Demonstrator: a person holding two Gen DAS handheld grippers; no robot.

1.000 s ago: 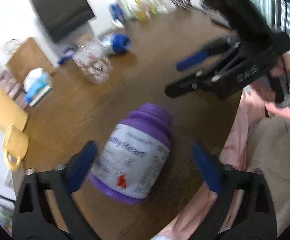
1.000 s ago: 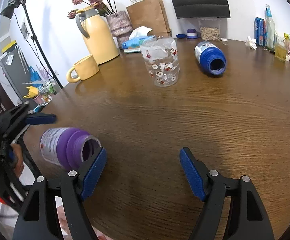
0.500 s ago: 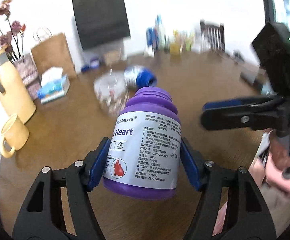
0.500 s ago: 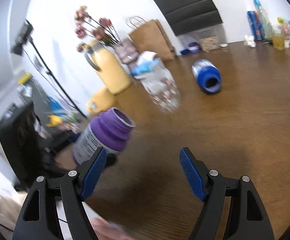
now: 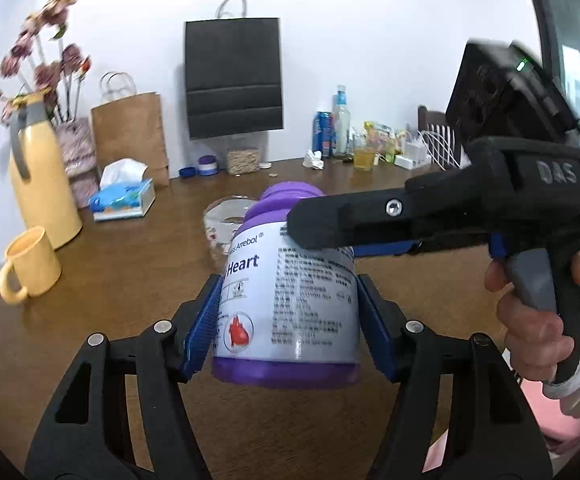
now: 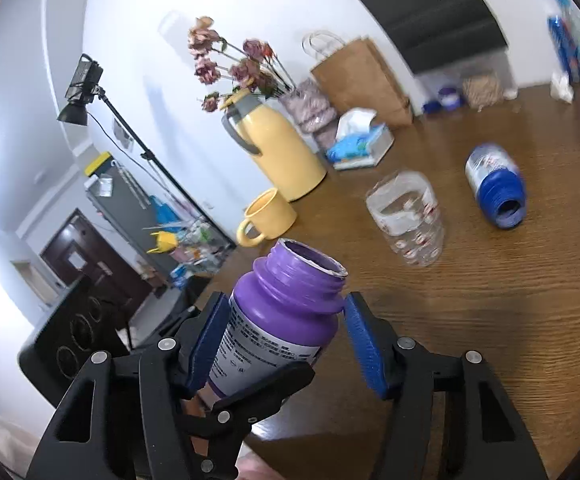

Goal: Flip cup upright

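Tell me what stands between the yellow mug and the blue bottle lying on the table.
The clear patterned cup stands between the yellow mug and the blue bottle, seen in the right wrist view.

Purple bottle (image 5: 288,300) with white label, red heart print, blue lettering, sits between blue finger pads (image 5: 204,326) on black left gripper (image 5: 286,330). Beyond the fingertips: clear cup (image 6: 407,218) with small red-white figures, blue-necked bottle (image 6: 495,190), yellow mug (image 5: 30,266), yellow jug (image 5: 40,184) (grey handle), brown woodgrain table (image 6: 489,340).
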